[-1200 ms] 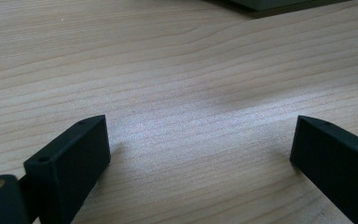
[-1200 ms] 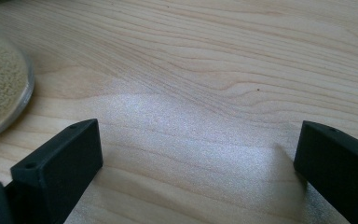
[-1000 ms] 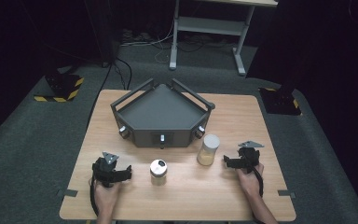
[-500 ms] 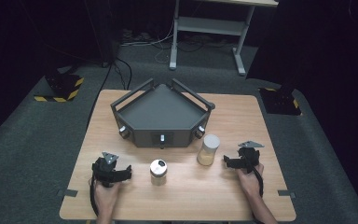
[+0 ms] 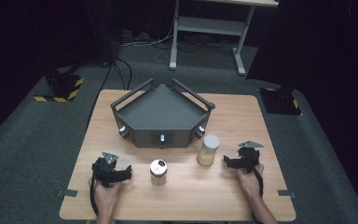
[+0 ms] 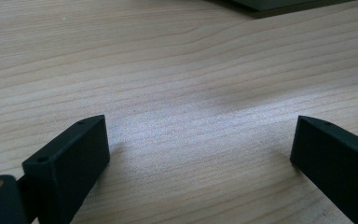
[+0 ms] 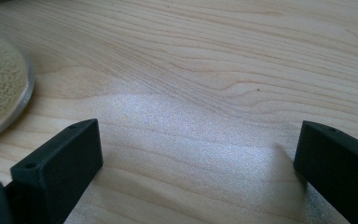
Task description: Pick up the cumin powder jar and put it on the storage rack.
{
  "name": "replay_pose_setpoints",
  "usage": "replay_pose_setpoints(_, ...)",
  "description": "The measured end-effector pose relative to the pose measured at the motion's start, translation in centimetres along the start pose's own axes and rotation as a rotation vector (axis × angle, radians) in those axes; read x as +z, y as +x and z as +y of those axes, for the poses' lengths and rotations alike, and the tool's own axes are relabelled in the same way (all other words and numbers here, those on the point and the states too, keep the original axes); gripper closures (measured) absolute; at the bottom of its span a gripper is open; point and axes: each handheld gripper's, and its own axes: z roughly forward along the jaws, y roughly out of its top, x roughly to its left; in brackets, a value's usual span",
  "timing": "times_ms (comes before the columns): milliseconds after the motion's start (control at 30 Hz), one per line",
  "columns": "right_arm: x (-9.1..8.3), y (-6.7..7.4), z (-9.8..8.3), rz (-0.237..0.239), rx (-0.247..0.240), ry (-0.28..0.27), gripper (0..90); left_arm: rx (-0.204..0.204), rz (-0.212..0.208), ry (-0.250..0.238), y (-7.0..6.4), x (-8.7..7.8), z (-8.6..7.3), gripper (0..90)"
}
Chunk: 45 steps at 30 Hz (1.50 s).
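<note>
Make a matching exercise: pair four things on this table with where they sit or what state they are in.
Things:
1. tall jar
2. short jar
3. dark tray
4. left gripper

Places or states:
A. at the far middle of the table
B. jaws open over bare wood
C. near the right gripper, part full of pale grains
D. between the two grippers, with a shiny lid

Pairs: 1-C, 2-D, 3-A, 4-B

High view looks down on the whole table (image 5: 177, 196); both gripper views skim its wood closely.
</note>
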Motion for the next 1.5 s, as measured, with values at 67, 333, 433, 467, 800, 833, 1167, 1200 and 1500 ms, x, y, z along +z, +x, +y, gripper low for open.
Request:
replay_pose_setpoints(67,0.0,0.0,0.0,0.000,0.000,0.000,0.2,0.000,0.003,0.001,0.0,0.0,0.0,4.3)
replay_pose_setpoints(333,0.0,0.0,0.0,0.000,0.000,0.000,0.2,-0.003,0.005,0.005,-0.1,0.0,0.1,3.0)
replay_pose_setpoints(433,0.0,0.0,0.0,0.000,0.000,0.000,0.2,-0.003,0.005,0.006,-0.2,0.0,0.1,2.7)
replay_pose_setpoints(467,0.0,0.0,0.0,0.000,0.000,0.000,0.2,-0.002,0.003,0.007,-0.2,0.0,0.0,2.3)
replay_pose_setpoints(800,0.0,0.0,0.0,0.000,0.000,0.000,0.2,0.031,-0.016,0.011,-0.7,-1.1,-0.8,0.6)
replay_pose_setpoints(833,0.0,0.0,0.0,0.000,0.000,0.000,0.2,0.039,-0.018,0.010,-0.8,-1.2,-1.0,0.6)
replay_pose_setpoints(1167,0.0,0.0,0.0,-0.001,0.000,0.000,0.2,0.105,-0.087,-0.031,-1.6,-3.4,-2.3,0.6)
replay_pose_setpoints(1200,0.0,0.0,0.0,-0.001,0.000,0.000,0.2,0.116,-0.096,-0.035,-1.7,-3.6,-2.4,0.6)
replay_pose_setpoints(1500,0.0,0.0,0.0,-0.001,-0.001,0.000,0.2,-0.053,-0.205,-0.199,-4.8,-3.3,-5.2,0.6)
